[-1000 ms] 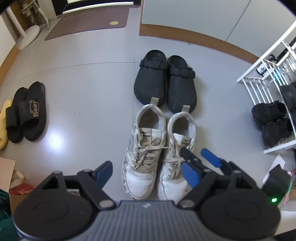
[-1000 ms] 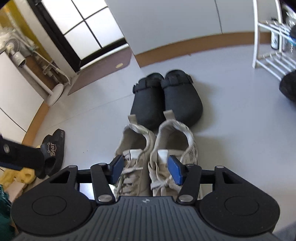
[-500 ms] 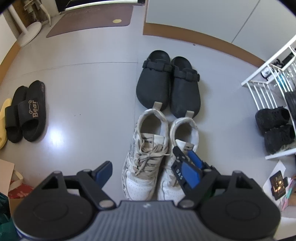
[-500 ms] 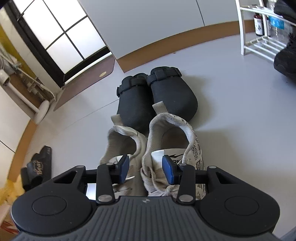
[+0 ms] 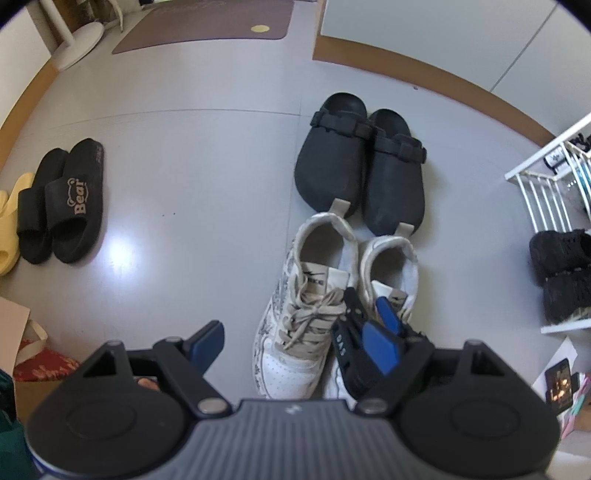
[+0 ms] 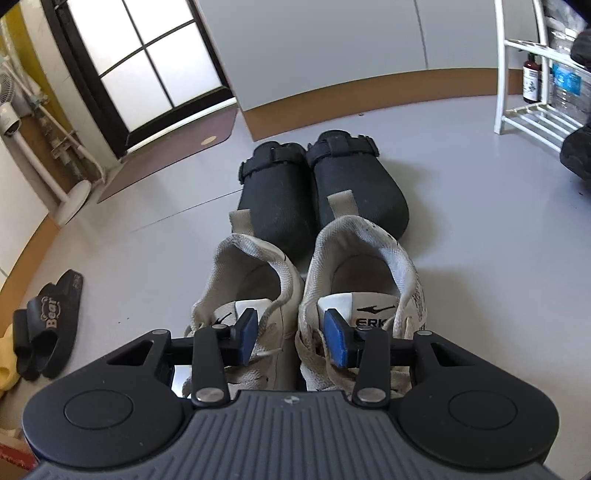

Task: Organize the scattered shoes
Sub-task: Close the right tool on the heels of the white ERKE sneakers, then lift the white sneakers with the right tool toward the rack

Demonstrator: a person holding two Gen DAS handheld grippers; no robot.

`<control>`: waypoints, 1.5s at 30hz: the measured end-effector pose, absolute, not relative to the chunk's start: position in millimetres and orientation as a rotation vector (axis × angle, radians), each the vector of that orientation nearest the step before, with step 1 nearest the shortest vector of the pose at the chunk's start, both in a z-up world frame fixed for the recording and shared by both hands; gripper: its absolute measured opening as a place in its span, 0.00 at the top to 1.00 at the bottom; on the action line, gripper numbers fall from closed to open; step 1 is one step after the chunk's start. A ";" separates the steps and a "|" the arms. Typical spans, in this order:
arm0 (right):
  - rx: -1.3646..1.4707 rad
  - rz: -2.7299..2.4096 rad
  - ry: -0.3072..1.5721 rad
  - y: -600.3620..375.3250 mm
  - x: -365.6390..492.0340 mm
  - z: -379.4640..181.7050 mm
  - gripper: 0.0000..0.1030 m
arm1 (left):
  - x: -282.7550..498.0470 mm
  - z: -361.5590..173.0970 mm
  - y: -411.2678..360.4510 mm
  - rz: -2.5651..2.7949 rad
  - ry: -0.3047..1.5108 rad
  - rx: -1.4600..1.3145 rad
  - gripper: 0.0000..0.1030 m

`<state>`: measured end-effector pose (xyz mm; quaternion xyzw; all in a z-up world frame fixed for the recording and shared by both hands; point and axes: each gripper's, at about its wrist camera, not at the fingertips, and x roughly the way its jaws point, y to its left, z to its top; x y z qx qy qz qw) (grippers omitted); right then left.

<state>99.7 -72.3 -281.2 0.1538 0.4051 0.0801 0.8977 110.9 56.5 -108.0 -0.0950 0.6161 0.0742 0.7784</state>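
A pair of white lace-up sneakers (image 5: 295,321) (image 6: 369,251) stands side by side on the grey floor, heels against a pair of black clogs (image 5: 358,170) (image 6: 317,184). My right gripper (image 6: 291,338) is low over the sneakers, one pad at each tongue. The two inner collar walls lie between its jaws, which are opening, and no pad clearly presses. The left wrist view shows the right gripper (image 5: 369,314) over the right sneaker. My left gripper (image 5: 295,347) hangs open above the sneakers' toes, holding nothing.
Black "Bear" slides (image 5: 62,203) (image 6: 48,325) and a yellow slipper (image 5: 7,221) lie at the far left. A white shoe rack (image 5: 546,184) (image 6: 517,92) with black sneakers (image 5: 561,269) stands at the right. A brown doormat (image 5: 207,18) lies by the door.
My right gripper has sunk toward the white sneakers and its jaws have narrowed around their inner sides. The left gripper has dropped slightly and stays wide.
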 end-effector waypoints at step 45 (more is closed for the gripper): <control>0.121 0.169 0.903 -48.8 122.5 -311.7 0.76 | 124.7 -118.5 44.7 0.138 1.372 -0.198 0.17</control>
